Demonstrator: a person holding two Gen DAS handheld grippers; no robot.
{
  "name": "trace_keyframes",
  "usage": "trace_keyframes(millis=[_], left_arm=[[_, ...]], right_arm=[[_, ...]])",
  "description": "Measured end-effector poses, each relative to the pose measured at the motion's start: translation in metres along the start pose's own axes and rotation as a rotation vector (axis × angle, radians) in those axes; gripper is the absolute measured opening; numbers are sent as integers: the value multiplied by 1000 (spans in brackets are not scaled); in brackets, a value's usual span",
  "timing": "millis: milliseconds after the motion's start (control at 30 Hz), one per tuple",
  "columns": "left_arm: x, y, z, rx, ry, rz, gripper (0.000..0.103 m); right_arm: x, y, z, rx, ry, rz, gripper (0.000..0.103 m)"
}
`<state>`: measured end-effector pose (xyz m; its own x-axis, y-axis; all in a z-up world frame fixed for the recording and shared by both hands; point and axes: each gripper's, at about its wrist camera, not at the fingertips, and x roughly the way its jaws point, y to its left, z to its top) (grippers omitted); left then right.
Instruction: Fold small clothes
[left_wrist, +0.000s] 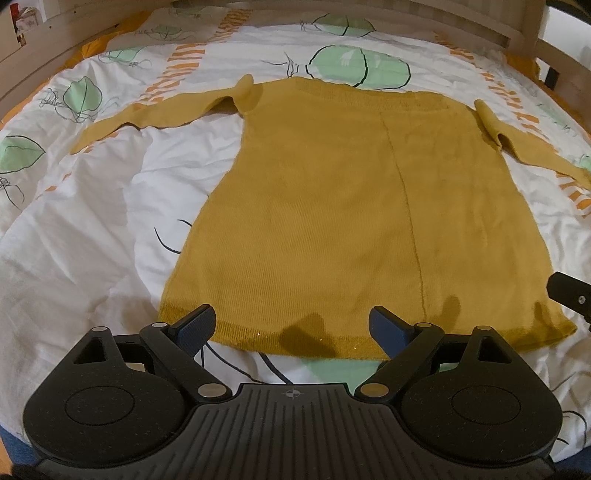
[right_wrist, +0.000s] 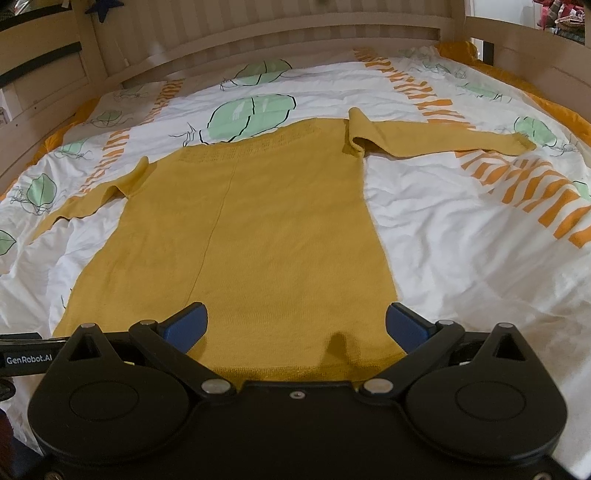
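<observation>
the mustard-yellow knitted long-sleeved sweater (left_wrist: 332, 206) lies flat and spread out on the bed, hem toward the cameras, neckline toward the far end. a lengthwise line, a seam or a crease, runs down its body. both sleeves stretch out sideways: the left sleeve (left_wrist: 155, 114) reaches across the cover in the left wrist view, and the right sleeve (right_wrist: 443, 138) does the same in the right wrist view. each has a small bunched bump at the shoulder. no part of the body is turned over on itself, so by my reading no fold has been made; sleeves and body all remain to be folded.

under the sweater is a white quilt cover printed with green leaves and orange stripes (left_wrist: 92, 221), rumpled in places, and around that a pale wooden bed frame (right_wrist: 258, 40).

the left gripper (left_wrist: 293, 325) hangs above the hem with its fingers spread wide and nothing between them. the right gripper (right_wrist: 295, 325) sits over the hem nearer the sweater's right edge, its fingers likewise spread and holding nothing. a black part of the right gripper shows at the right edge of the left wrist view.
</observation>
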<state>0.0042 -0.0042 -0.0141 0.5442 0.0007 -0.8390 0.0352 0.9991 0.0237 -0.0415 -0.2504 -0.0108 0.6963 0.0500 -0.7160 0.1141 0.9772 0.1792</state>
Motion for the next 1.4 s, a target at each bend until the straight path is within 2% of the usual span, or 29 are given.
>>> trace_keyframes(millis=[600,833,967,1167,1400], left_arm=[[15,-4,10,12,27,-5,91],[31,-2,37,-6,-26,-30,90],[43,-1,61,-13,-63,-46,90],[64,-6,100,3,-113,-37,90],[95,-15,138,12,-139,-34,90]], right_arm=[[20,-5,7,16,45,20,102],[42,-18,22,9,67,24,102],[58,-36,47,-13,47,-24,102],[84,-82,108,-31,-10,-126,102],[125,-186,191,82,-11,-197,102]])
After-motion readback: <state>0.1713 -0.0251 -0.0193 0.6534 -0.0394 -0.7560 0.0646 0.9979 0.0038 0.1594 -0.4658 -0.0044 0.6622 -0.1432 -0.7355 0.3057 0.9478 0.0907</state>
